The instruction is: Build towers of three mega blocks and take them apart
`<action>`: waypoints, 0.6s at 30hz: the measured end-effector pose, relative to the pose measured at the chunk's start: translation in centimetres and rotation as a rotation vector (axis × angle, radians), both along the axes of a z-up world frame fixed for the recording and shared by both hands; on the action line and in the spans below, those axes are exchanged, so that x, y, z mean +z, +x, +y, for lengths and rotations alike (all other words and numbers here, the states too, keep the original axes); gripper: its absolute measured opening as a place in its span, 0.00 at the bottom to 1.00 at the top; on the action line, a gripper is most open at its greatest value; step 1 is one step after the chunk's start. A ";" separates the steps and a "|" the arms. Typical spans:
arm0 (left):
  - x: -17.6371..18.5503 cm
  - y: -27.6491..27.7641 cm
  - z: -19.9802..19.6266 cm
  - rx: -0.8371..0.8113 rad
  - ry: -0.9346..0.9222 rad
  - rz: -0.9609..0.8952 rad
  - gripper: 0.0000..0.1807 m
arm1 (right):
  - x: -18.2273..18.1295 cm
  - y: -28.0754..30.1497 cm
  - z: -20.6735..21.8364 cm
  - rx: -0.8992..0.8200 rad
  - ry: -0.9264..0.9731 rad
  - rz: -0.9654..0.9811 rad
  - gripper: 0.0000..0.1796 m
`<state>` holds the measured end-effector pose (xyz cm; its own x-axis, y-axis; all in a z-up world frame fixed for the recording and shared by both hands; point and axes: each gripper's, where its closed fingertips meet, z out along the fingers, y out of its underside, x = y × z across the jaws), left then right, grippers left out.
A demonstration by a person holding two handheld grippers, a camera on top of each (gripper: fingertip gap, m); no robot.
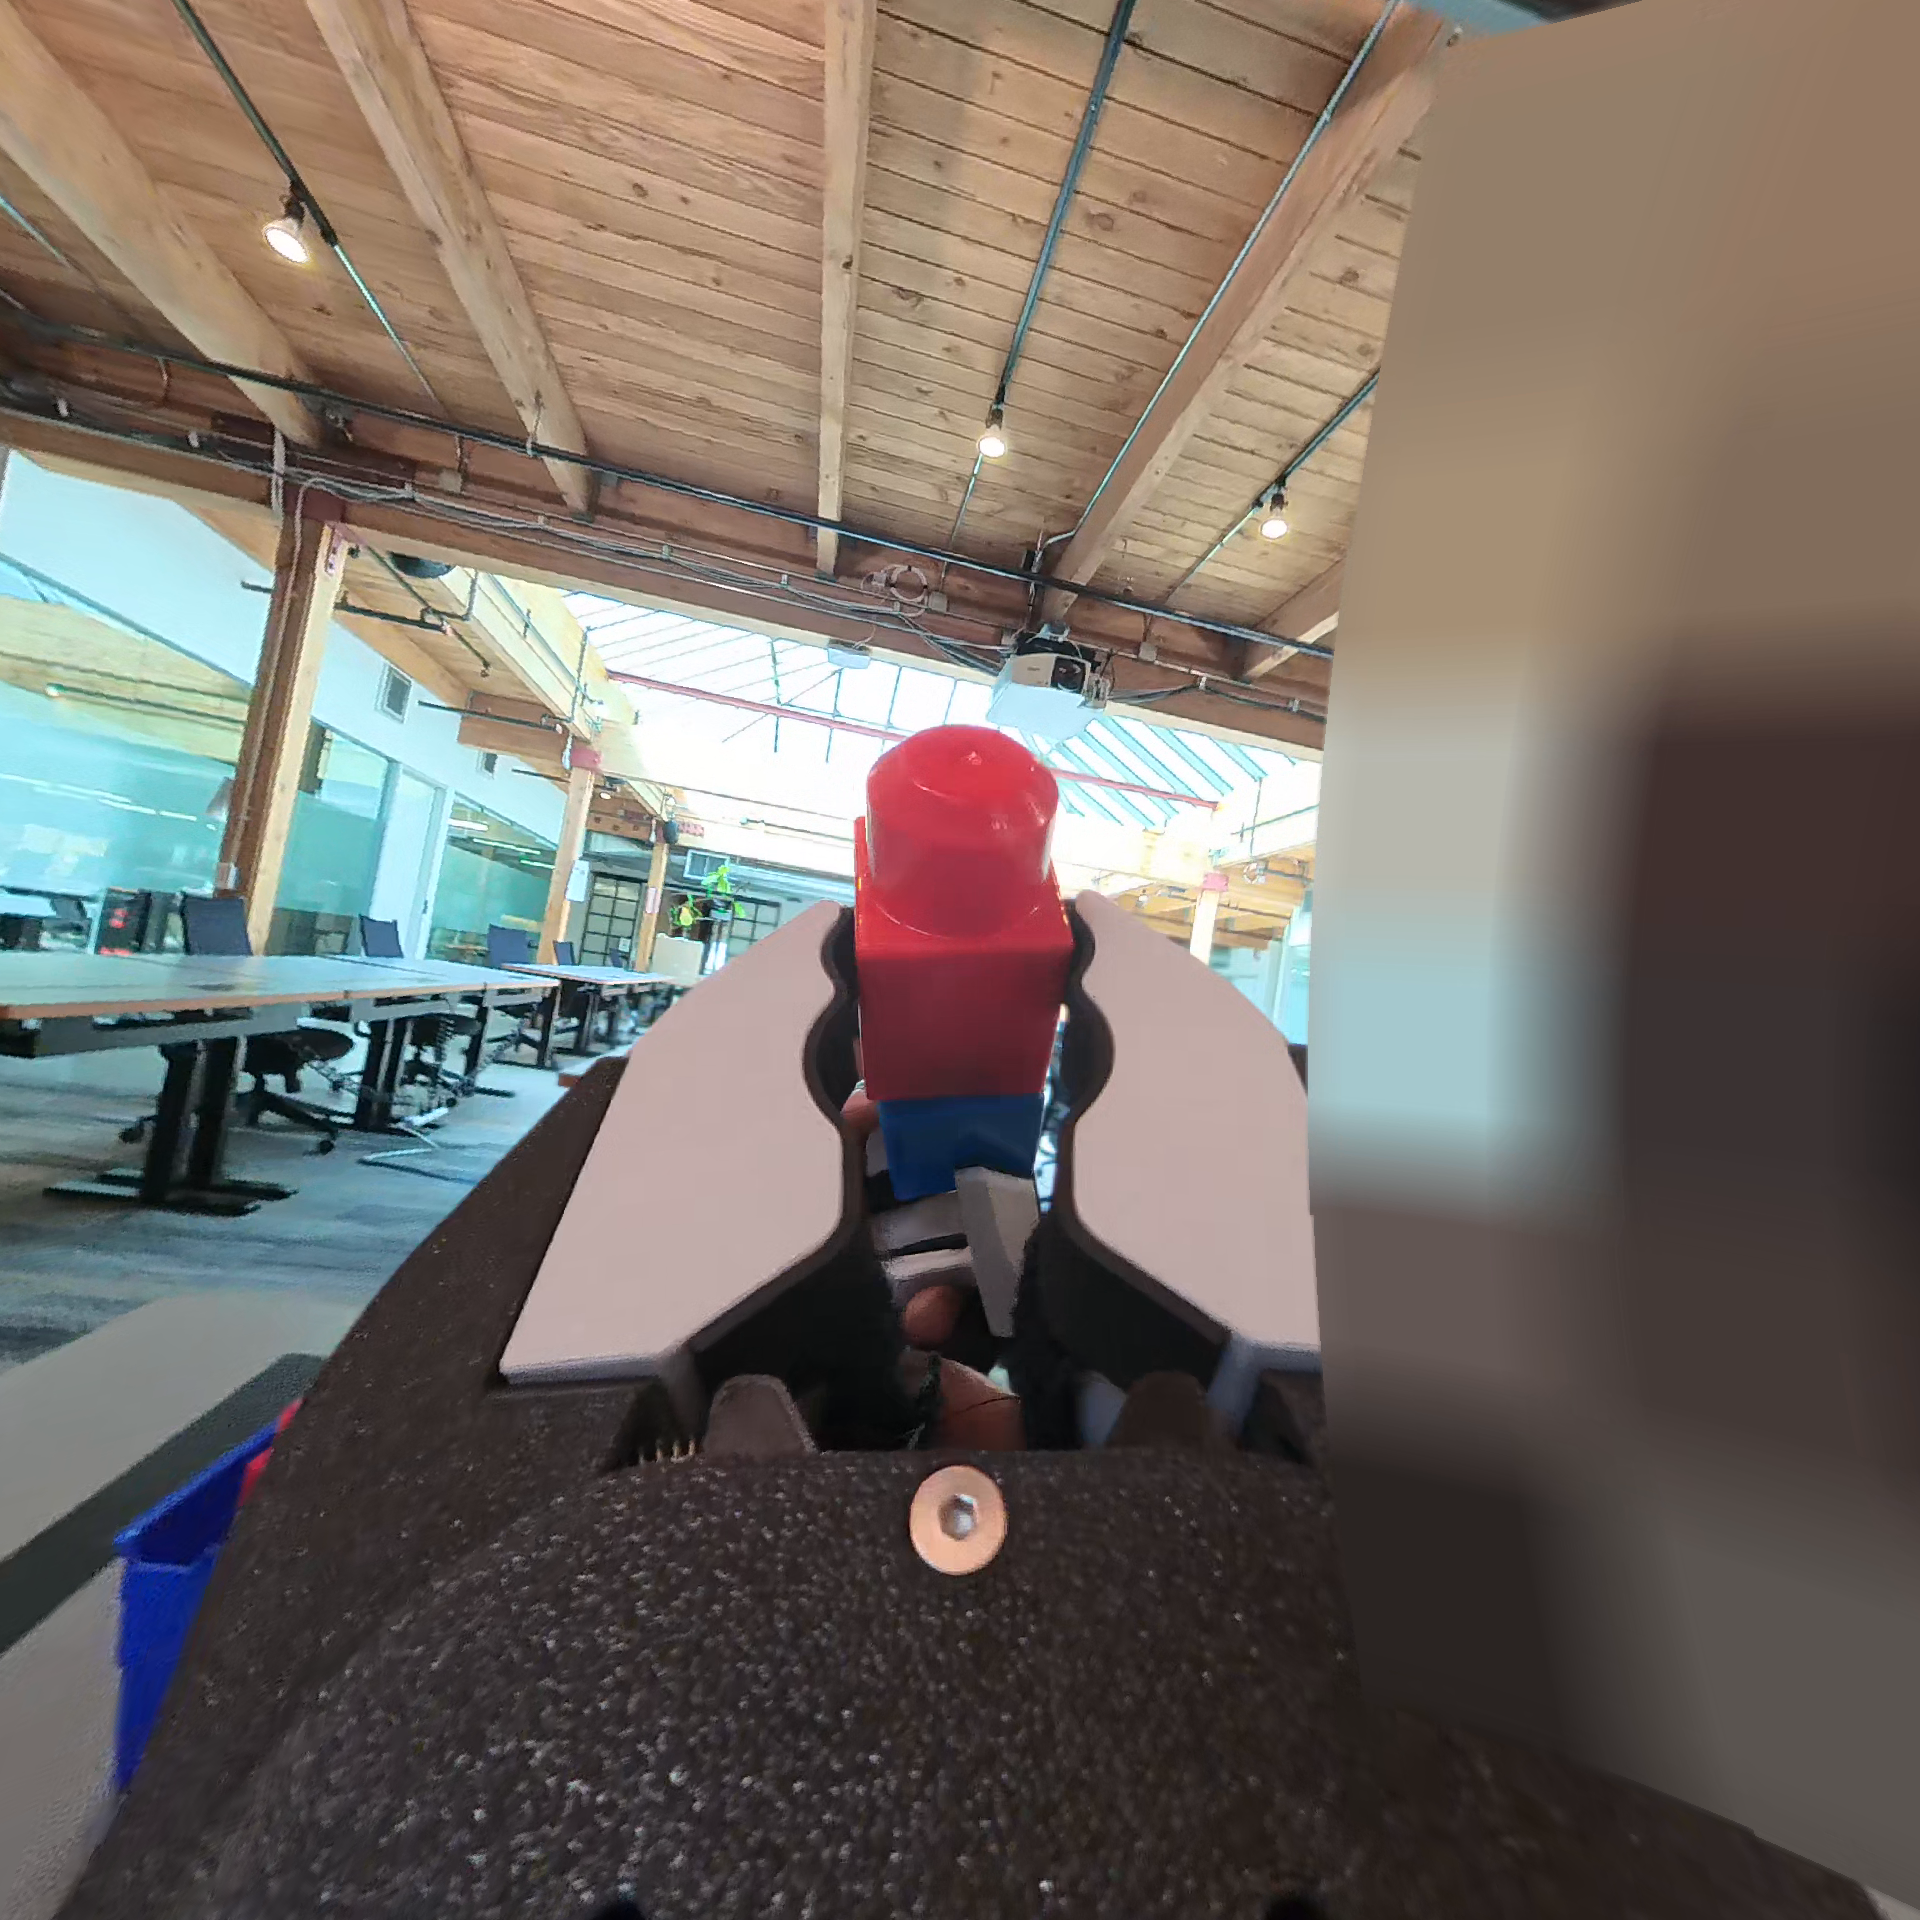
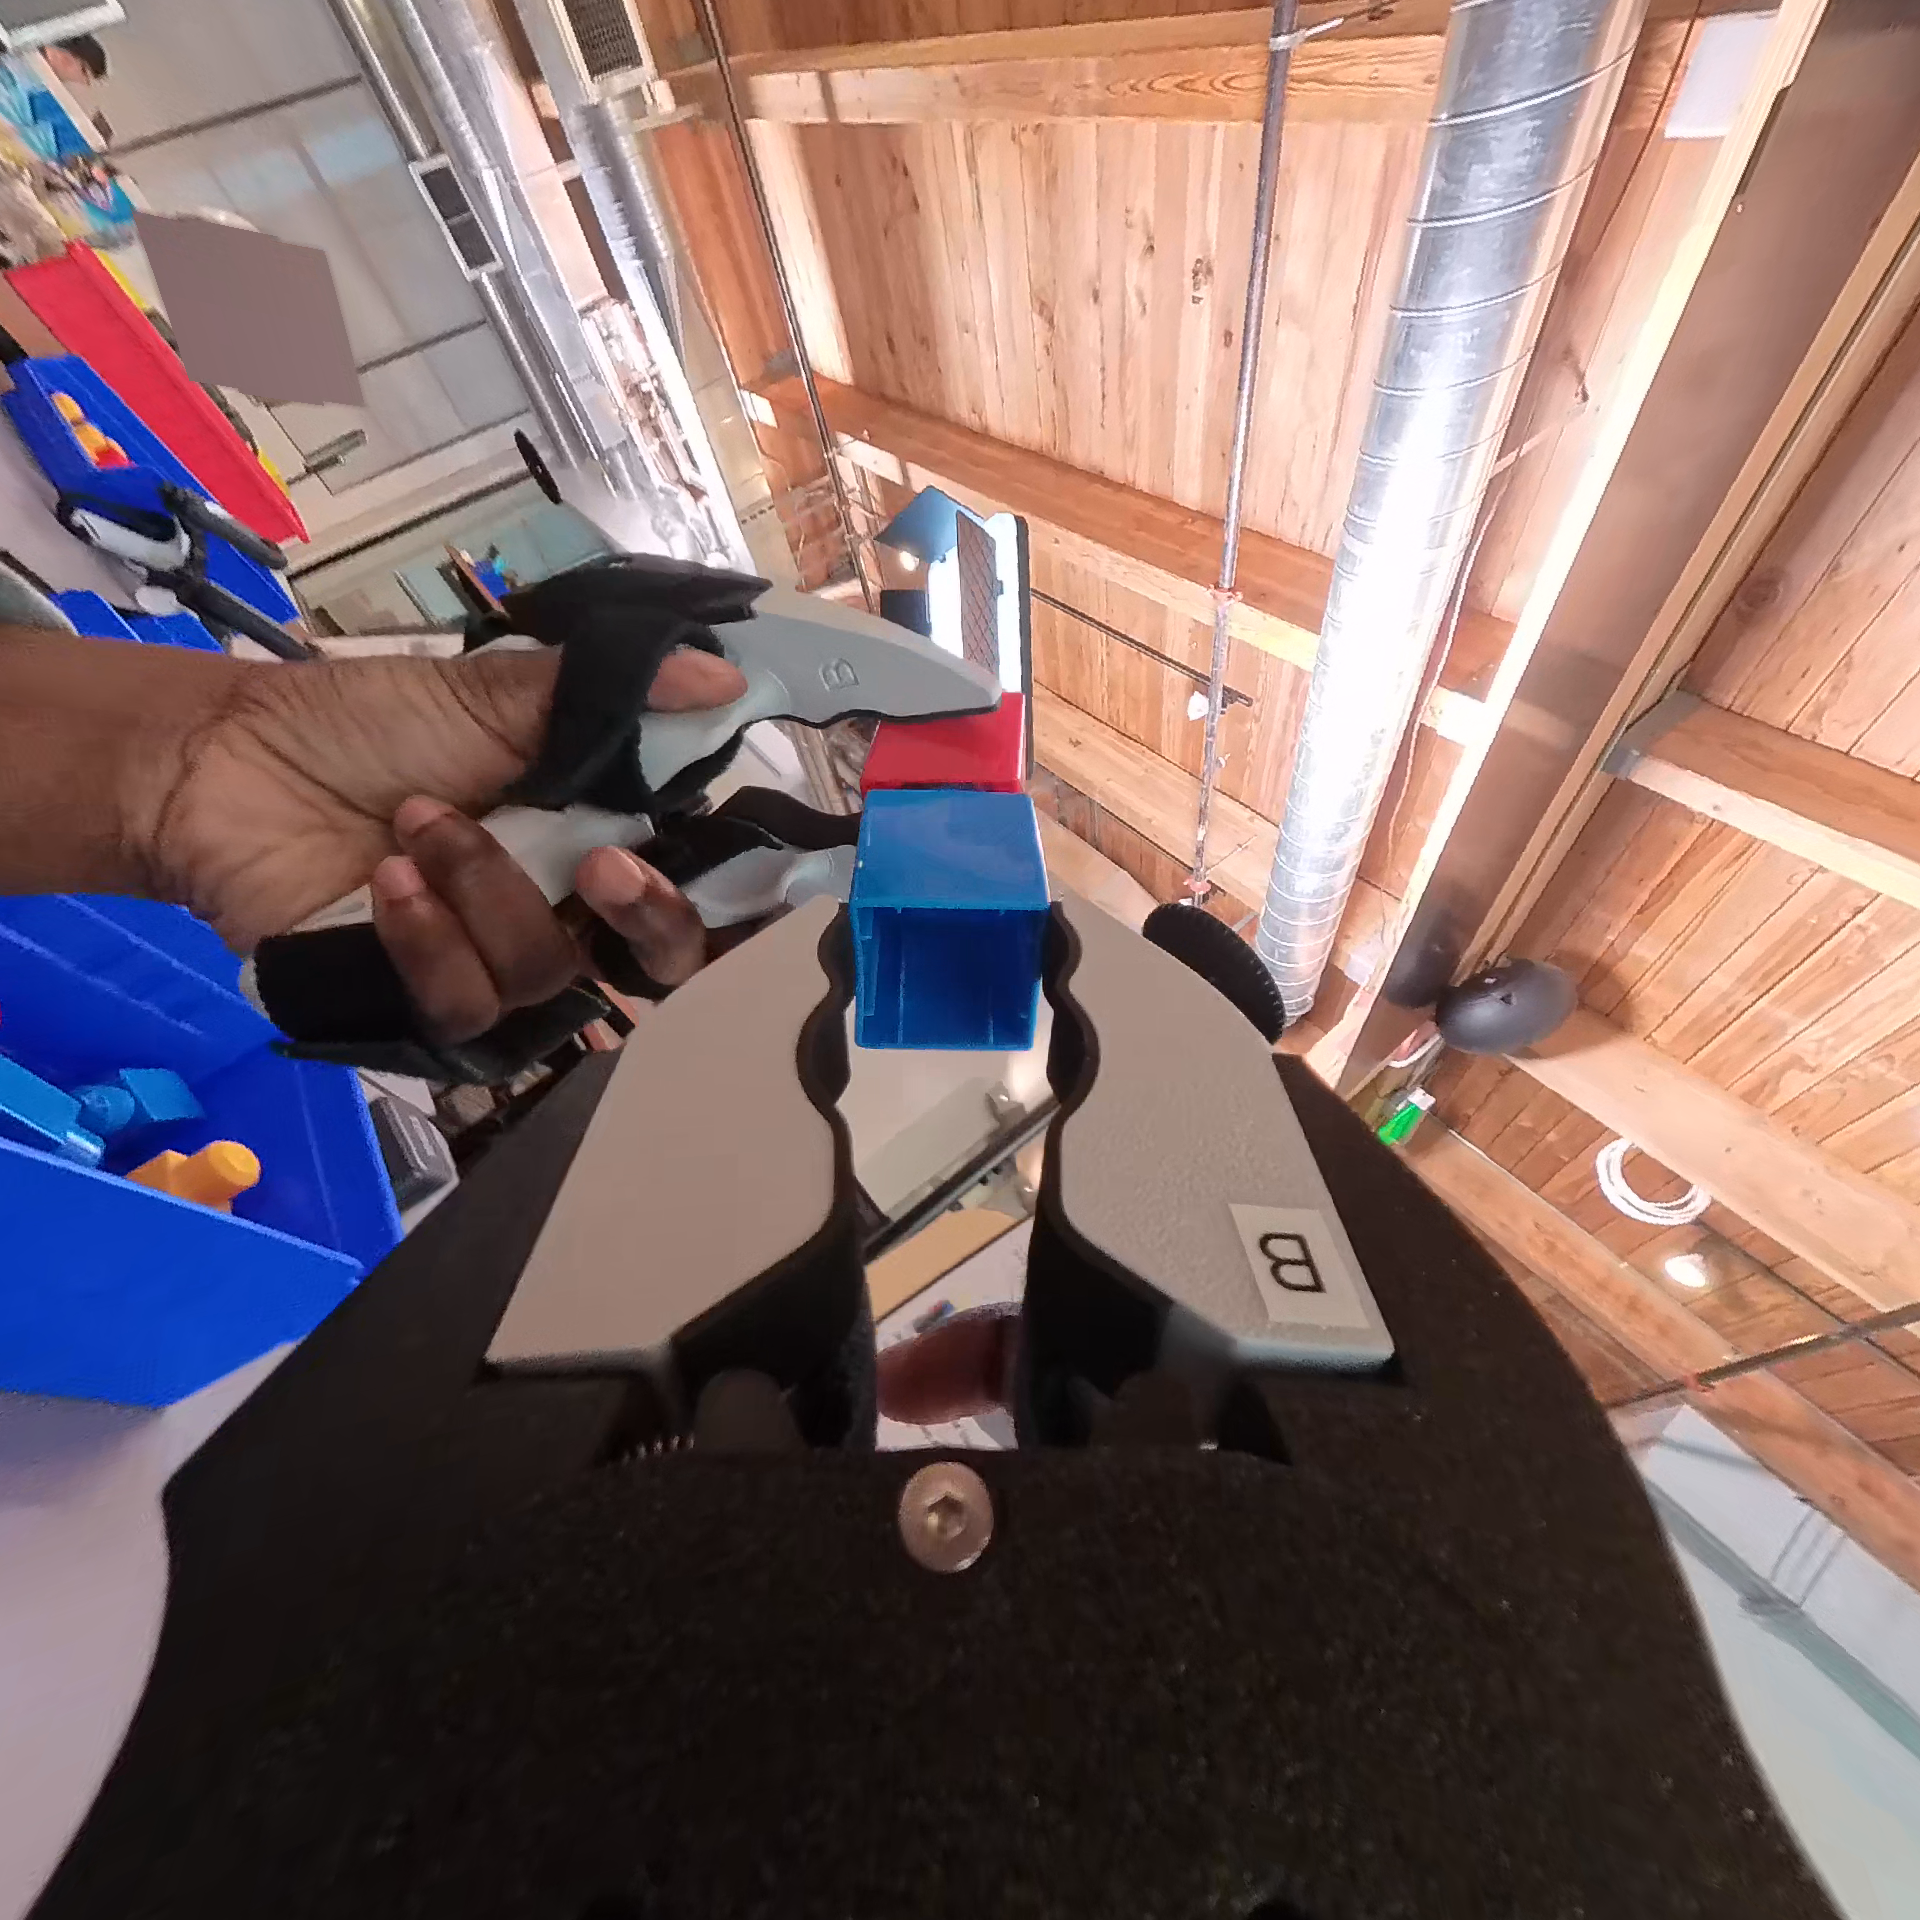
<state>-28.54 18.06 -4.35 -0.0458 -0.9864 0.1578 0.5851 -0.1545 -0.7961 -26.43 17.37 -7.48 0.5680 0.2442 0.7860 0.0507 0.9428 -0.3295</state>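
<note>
In the left wrist view, the left gripper [image 1: 961, 966] points upward with one block [image 1: 961, 997] clamped between its fingers. A second block [image 1: 956, 1143] joins the first from below, nearer the camera. A bin [image 1: 166, 1600] sits at the lower left, and desks [image 1: 260, 987] stand farther off to the left.

In the right wrist view, the right gripper [image 2: 945, 966] grips the second block [image 2: 945, 925] between its fingertips. The first block [image 2: 940, 748] lies just behind it, touching, held by the other gripper, which reaches in from the left in a hand [image 2: 343, 790]. Bins [image 2: 156, 1247] holding loose blocks [image 2: 197, 1169] lie on the surface [image 2: 73, 1558] to the left.
</note>
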 end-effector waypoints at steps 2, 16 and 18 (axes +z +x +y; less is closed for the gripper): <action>0.0 0.1 0.4 -0.018 -0.045 -0.014 0.20 | 0.0 0.2 0.2 -0.046 0.026 -0.010 0.19; 0.3 1.2 1.5 -0.042 -0.157 -0.148 0.20 | 0.6 0.6 0.4 -0.209 0.164 0.042 0.19; 0.3 1.2 1.5 -0.060 -0.166 -0.161 0.20 | 0.7 0.7 0.2 -0.195 0.164 0.056 0.19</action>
